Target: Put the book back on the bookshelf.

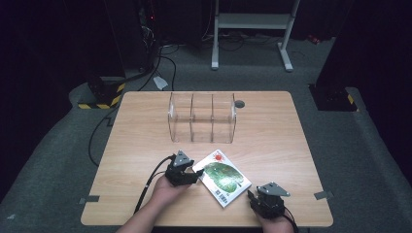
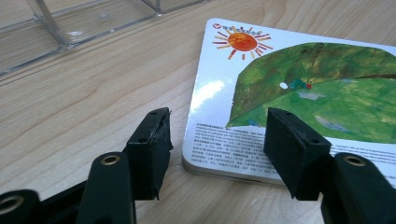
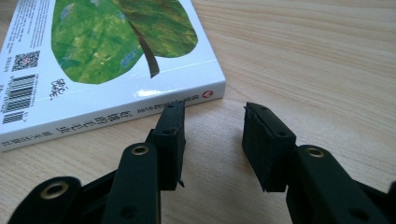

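Dark room all around, grey carpet (image 1: 340,145) underfoot, and in the middle of it sits the light wooden table (image 1: 272,145), our landmark for everything here. Beyond the table's far edge stands a white metal stand (image 1: 252,22); off the far left corner lies a yellow-and-black striped block (image 1: 104,94) with black cables (image 1: 97,136) looping past the left edge. On the table, toward its far side, stands a clear plastic organizer (image 1: 202,117) with upright dividers, and a small grey disc (image 1: 239,103) rests just beside its right end. Nearer the table's front edge lies the picture book (image 1: 222,176), flat, green leaf and orange sun on its cover, turned at an angle. The left gripper (image 1: 187,171) sits at the book's left corner, and in the left gripper view the jaws stand spread, one over the bare wood, the other over the cover, nothing pinched. The right gripper (image 1: 252,195) hovers at the table's front edge, just off the book's spine corner; in the right gripper view its jaws are spread too, wood between them. Grey tape tabs (image 1: 323,195) mark the front corners.
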### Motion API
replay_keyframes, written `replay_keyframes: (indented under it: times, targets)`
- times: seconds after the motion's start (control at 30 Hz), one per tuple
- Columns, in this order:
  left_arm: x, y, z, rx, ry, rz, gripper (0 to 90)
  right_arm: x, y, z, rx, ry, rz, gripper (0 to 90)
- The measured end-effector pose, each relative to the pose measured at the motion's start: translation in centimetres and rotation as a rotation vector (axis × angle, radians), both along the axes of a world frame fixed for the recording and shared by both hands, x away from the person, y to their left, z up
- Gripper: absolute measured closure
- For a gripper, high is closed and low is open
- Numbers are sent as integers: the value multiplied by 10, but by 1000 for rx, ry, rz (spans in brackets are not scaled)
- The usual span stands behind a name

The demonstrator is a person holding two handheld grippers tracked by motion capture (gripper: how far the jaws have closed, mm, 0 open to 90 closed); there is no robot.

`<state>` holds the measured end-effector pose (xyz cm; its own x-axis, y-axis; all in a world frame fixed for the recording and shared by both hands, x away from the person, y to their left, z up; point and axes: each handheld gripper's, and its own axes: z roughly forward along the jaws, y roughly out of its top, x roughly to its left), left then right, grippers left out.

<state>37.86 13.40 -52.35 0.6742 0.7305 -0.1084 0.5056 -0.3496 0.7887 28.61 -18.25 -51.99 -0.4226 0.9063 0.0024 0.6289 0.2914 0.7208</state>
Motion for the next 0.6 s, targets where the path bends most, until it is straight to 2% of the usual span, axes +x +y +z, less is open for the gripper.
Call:
replay_keyframes:
  times: [0.13, 0.3, 0.43, 0.6]
  targets:
    - [-1, -1, 0, -13, 18, -14, 411, 0, 3, -1, 4, -6, 16, 597]
    - [-8, -2, 0, 2, 6, -7, 410, 3, 8, -1, -2, -12, 32, 618]
    - [-15, 1, 1, 10, 0, -5, 410, 7, 7, -1, 23, -3, 24, 626]
    - [-25, 7, 0, 0, 10, 2, 413, 15, 11, 0, 10, 2, 10, 638]
